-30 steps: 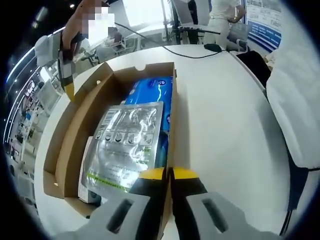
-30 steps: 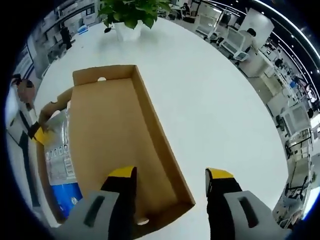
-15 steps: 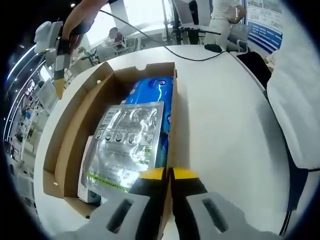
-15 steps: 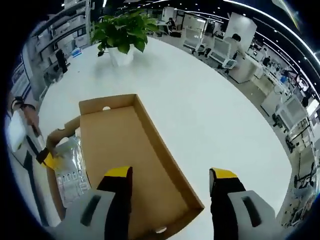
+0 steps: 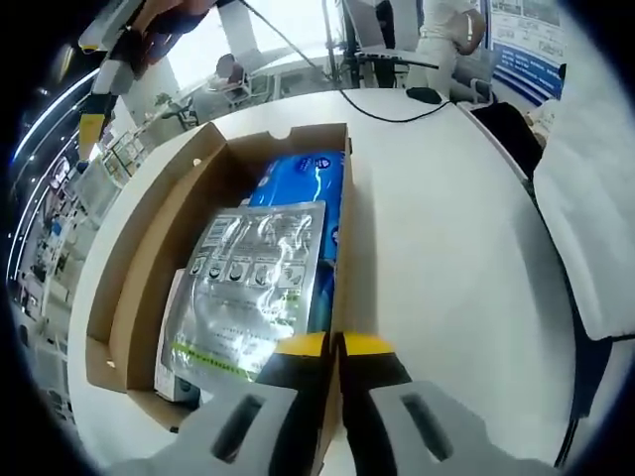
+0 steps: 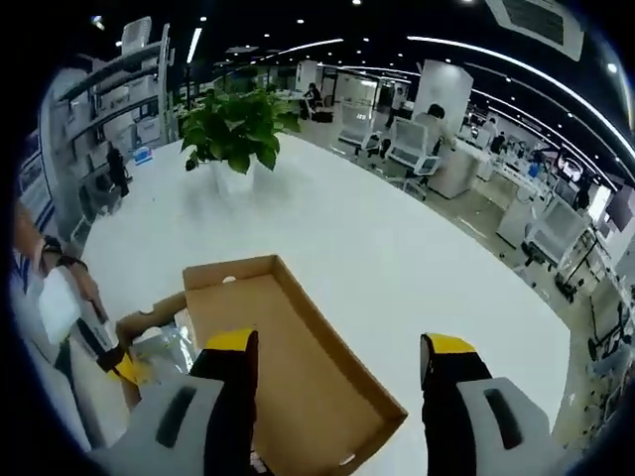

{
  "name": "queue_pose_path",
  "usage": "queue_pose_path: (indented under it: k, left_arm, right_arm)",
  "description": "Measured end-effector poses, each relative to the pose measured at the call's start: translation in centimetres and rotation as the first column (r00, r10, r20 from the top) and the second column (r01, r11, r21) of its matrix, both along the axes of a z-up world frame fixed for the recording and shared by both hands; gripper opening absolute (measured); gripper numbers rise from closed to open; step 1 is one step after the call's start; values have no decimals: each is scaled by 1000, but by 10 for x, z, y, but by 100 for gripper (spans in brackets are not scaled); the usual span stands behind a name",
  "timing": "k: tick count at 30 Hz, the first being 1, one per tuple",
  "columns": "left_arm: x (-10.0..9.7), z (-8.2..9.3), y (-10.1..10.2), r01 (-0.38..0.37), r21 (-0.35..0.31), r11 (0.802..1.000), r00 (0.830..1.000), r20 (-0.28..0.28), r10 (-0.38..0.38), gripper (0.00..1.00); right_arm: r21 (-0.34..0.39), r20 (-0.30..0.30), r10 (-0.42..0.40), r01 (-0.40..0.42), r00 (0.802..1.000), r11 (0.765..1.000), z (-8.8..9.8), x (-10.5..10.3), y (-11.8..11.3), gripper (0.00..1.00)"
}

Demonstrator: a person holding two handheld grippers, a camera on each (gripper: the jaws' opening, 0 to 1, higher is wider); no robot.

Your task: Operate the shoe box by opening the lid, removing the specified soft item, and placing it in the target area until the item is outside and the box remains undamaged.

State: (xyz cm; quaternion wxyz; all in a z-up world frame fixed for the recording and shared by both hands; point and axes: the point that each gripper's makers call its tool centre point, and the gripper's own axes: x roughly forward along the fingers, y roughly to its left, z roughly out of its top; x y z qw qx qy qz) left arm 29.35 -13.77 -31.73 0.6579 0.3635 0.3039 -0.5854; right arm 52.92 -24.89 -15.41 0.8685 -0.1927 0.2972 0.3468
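The open brown cardboard shoe box holds a crinkly silver foil pouch just ahead of the left gripper, fingers pinching the box wall. Right gripper fingers are spread (above the lid). The pouch looks light, soft and slippery: take its edge.
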Motion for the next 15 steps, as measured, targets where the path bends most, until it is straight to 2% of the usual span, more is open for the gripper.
queue_pose_path:
  k: [5, 8, 15]
  left_arm:
    - [0, 1, 0, -2, -1, 1000, 1000, 5, 2, 3]
    - [0, 1, 0, -6, -4, 1000, 1000, 6, 6, 3]
    - [0, 1, 0, -3, -1, 1000, 1000, 9, 3, 3]
  right_arm:
    - [50, 21, -26, 25, 999, 998, 12, -14, -3, 68]
    - [54, 29, -38, 37, 999, 998, 16, -23, -7, 68]
    - [135, 39, -95, 89, 995, 987, 25, -45, -7, 67]
